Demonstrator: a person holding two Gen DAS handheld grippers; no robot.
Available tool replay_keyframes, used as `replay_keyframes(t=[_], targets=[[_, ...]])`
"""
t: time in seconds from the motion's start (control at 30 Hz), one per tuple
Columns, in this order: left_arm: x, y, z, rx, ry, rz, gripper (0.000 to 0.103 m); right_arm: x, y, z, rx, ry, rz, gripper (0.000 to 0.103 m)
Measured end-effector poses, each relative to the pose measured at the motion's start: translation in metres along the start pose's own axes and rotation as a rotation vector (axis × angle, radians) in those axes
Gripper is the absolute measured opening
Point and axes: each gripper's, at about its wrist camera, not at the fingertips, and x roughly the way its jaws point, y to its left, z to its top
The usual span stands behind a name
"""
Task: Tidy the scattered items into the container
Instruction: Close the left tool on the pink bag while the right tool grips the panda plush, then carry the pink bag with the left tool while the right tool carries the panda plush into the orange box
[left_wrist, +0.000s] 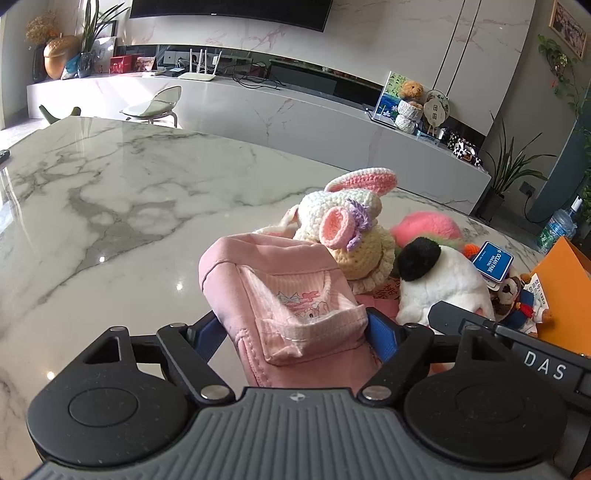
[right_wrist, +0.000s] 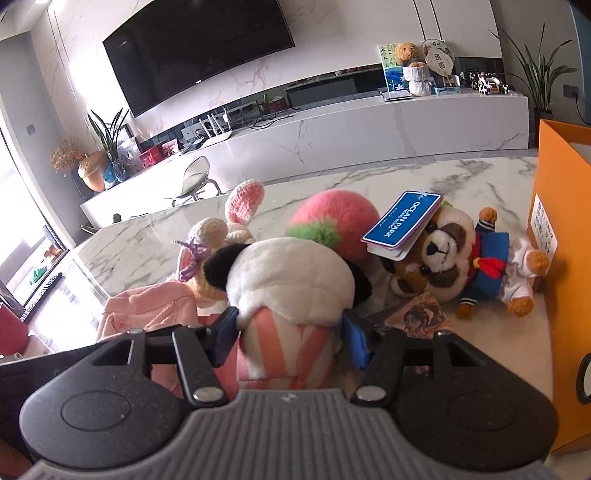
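Pink cloth, a small garment with a cartoon print, sits between the blue pads of my left tongs, which look pressed against its sides, while my right tongs pinch the panda plush with the pink-striped body. Both lie in the toy pile on the marble table, with the crocheted rabbit, the pink ball and the sailor-suited plush bearing a blue card. Beyond them the orange container stands upright, touching the sailor plush, toward the table's right edge.
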Motion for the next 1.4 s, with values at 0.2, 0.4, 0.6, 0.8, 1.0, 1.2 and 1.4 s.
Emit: replay_keyframes(t=[0.2, 0.4, 0.6, 0.8, 1.0, 1.2, 1.4], targets=[[-0.017, -0.007, 0.002, 0.046, -0.028, 0.01, 0.079, -0.014, 0.007, -0.002, -0.027, -0.007, 0.001, 0.061], [-0.045, -0.012, 0.006, 0.07, -0.066, 0.004, 0.077, -0.042, 0.018, -0.004, -0.048, -0.034, 0.019, 0.06], [-0.079, -0.019, 0.003, 0.09, -0.092, -0.021, 0.075, -0.08, 0.027, -0.002, -0.066, -0.098, 0.016, 0.059], [-0.109, -0.031, 0.001, 0.114, -0.122, -0.058, 0.074, -0.122, 0.028, -0.008, -0.041, -0.157, 0.01, 0.059], [-0.135, -0.054, -0.001, 0.16, -0.149, -0.107, 0.074, -0.164, 0.019, -0.01, -0.008, -0.222, -0.015, 0.059], [-0.152, -0.084, -0.003, 0.211, -0.155, -0.168, 0.074, -0.205, -0.001, -0.008, 0.009, -0.28, -0.072, 0.059], [-0.159, -0.124, -0.001, 0.284, -0.164, -0.235, 0.074, -0.238, -0.03, -0.001, 0.032, -0.304, -0.135, 0.059]])
